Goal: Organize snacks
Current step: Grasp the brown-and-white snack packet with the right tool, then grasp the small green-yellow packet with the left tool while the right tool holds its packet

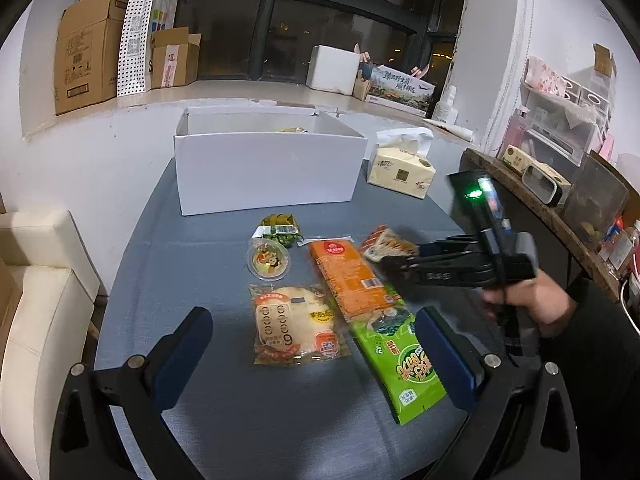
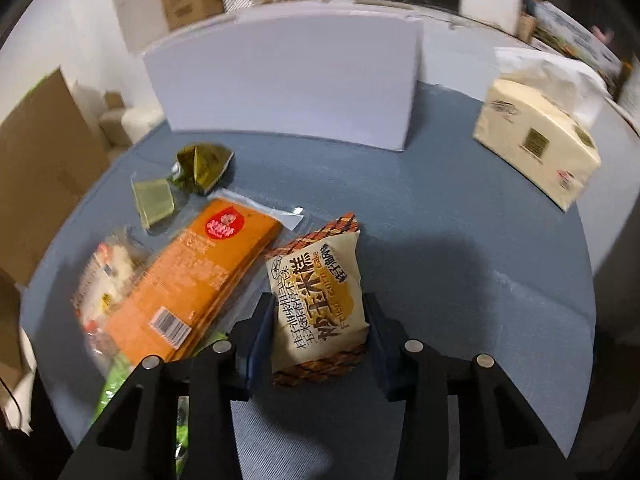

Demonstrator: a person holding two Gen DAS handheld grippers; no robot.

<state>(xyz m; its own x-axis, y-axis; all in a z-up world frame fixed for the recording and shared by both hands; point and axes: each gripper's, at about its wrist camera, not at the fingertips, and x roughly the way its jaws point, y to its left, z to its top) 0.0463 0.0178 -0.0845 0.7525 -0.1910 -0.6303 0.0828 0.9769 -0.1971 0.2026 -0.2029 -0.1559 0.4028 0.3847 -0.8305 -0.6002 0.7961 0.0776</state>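
My right gripper [image 2: 320,320] is shut on a cream and brown corn-cake packet [image 2: 316,292], one pad pressed on each side of it, low over the blue table. In the left wrist view the same packet [image 1: 384,242] pokes out of the right gripper [image 1: 386,258], just right of an orange packet [image 1: 348,276]. My left gripper [image 1: 316,356] is open and empty above a round bread packet [image 1: 296,324] and a green seaweed packet [image 1: 400,360]. A jelly cup [image 1: 268,262] and a small green packet [image 1: 280,230] lie in front of the open white box [image 1: 264,172].
A cream tissue pack [image 1: 400,168] stands to the right of the white box. A white chair [image 1: 36,292] is at the table's left edge. A wooden shelf [image 1: 540,208] with clutter runs along the right. Cardboard boxes [image 1: 88,48] sit on the window ledge.
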